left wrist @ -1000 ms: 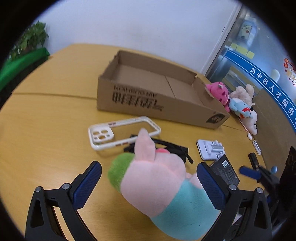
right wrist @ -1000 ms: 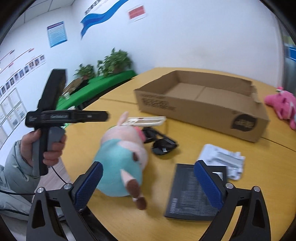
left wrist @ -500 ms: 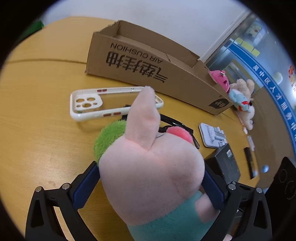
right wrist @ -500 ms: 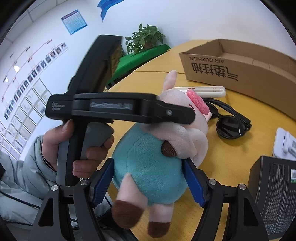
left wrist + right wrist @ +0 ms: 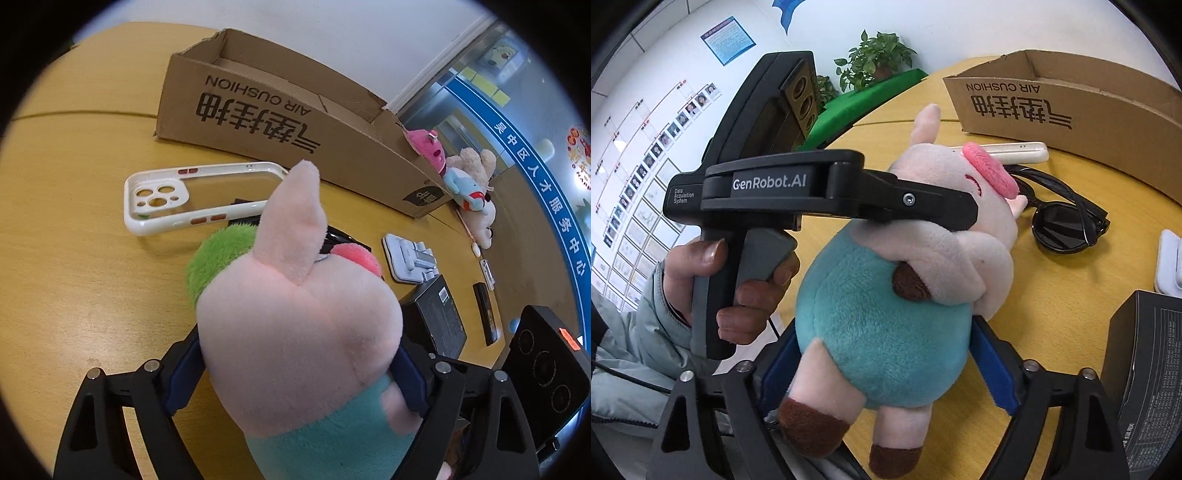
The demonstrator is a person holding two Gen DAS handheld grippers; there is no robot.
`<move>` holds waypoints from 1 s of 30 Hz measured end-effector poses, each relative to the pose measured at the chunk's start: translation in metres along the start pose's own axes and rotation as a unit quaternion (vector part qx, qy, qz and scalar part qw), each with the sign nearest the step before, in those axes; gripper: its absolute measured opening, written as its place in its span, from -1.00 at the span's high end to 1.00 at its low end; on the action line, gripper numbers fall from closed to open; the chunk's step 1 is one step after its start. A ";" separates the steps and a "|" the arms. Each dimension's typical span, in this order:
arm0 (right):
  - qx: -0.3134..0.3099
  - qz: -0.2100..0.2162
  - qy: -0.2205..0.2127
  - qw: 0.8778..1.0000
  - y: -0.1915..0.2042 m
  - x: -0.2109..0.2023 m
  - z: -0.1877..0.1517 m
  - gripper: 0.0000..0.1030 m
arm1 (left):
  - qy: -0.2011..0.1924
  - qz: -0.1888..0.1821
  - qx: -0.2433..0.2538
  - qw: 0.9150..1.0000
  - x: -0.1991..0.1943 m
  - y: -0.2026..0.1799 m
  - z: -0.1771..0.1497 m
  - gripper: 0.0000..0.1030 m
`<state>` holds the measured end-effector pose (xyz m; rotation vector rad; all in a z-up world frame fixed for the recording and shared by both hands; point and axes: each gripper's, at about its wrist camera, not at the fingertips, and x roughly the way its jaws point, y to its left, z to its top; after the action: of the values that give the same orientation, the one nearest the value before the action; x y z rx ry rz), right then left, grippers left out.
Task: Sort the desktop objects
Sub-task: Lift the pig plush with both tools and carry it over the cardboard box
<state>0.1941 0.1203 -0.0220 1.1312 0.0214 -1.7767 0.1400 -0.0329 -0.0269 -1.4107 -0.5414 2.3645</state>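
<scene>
A pink plush pig in a teal shirt [image 5: 295, 332] fills the near part of both views. My left gripper [image 5: 295, 373] is shut on its head and neck. My right gripper [image 5: 886, 369] is shut on its teal belly [image 5: 882, 332]. The left gripper's black body [image 5: 812, 192] crosses the right wrist view, over the pig's head. The open cardboard box [image 5: 295, 122] stands behind on the yellow table [image 5: 74, 277]; it also shows in the right wrist view [image 5: 1071, 110].
A white phone case [image 5: 177, 199] lies in front of the box. Black sunglasses [image 5: 1063, 221] lie beside the pig. A white stand [image 5: 410, 262], a black box [image 5: 436, 317] and a black stick [image 5: 487, 314] lie to the right. Plush toys [image 5: 465, 184] sit past the box's end.
Both grippers moved in from open positions and closed on the pig, the left on the head, the right on the belly. The pig is now raised nearer the cameras.
</scene>
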 end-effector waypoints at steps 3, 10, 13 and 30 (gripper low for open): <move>-0.003 0.008 -0.005 1.000 0.000 -0.002 0.005 -0.58 | -0.004 0.009 0.009 1.000 -0.003 -0.005 0.004 -0.65; -0.018 0.005 -0.059 0.998 0.004 -0.033 0.027 -0.55 | -0.049 0.004 0.035 0.998 -0.029 -0.028 0.037 -0.63; -0.041 -0.015 -0.086 0.995 0.007 -0.055 0.046 -0.55 | -0.079 0.000 0.064 0.995 -0.043 -0.046 0.062 -0.63; -0.133 -0.096 -0.200 0.966 -0.007 -0.165 0.181 -0.54 | -0.208 -0.020 0.174 0.962 -0.104 -0.118 0.224 -0.63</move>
<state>0.0792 0.1567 0.1913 0.5824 0.1276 -2.0754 -0.0010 -0.0123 0.2072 -0.7483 -0.2303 2.5742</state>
